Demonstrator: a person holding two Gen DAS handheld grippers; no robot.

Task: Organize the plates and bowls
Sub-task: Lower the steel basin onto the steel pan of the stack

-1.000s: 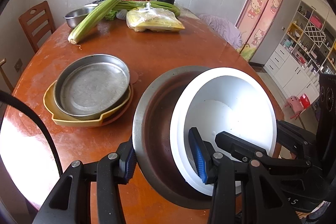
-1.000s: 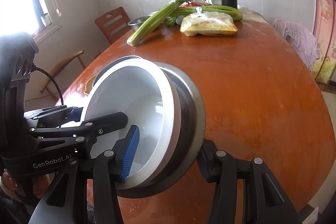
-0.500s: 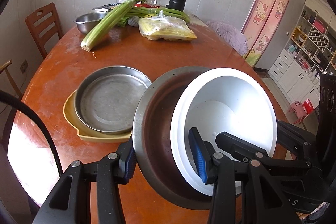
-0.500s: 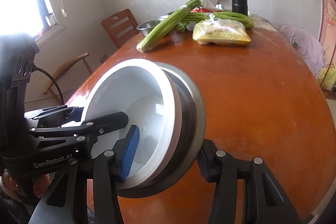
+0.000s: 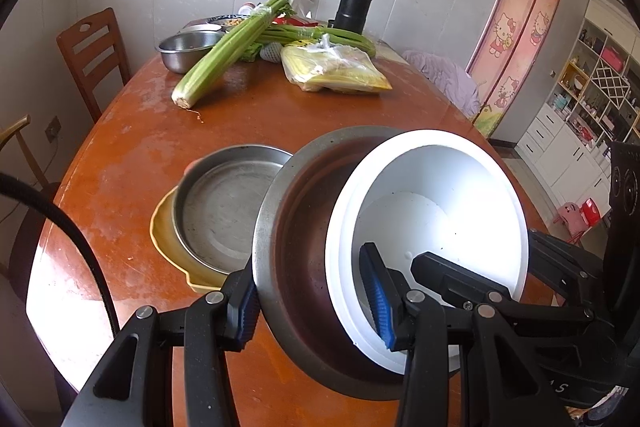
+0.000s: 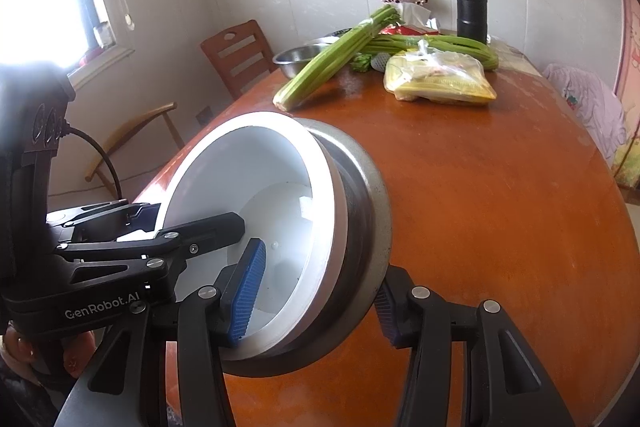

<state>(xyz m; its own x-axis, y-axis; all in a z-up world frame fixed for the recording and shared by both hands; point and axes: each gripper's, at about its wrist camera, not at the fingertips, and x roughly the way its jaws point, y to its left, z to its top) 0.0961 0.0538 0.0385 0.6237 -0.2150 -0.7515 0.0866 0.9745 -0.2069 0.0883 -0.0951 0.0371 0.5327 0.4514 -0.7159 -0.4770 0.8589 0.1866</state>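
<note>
A white bowl [image 5: 440,195] sits nested inside a grey metal bowl [image 5: 296,227], and the pair hangs tilted above the brown table [image 5: 132,163]. My left gripper [image 5: 311,307] is shut on the stack's rim, one pad outside the metal bowl and one inside the white bowl. My right gripper [image 6: 316,301] is shut on the opposite rim in the same way, across the white bowl [image 6: 248,179] and metal bowl [image 6: 368,203]. Just left of the stack, a flat metal pan [image 5: 224,211] rests in a yellow dish [image 5: 168,243] on the table.
At the table's far end lie celery stalks [image 5: 224,67], a steel bowl [image 5: 188,47], a bag of yellow food [image 5: 336,71] and a black flask [image 5: 354,3]. A wooden chair [image 5: 92,55] stands at the left edge. Bare tabletop [image 6: 500,207] spreads right of the stack.
Both grippers carried the bowl stack leftward, so the metal pan and yellow dish now lie right beside and partly behind it. Both grips are unchanged.
</note>
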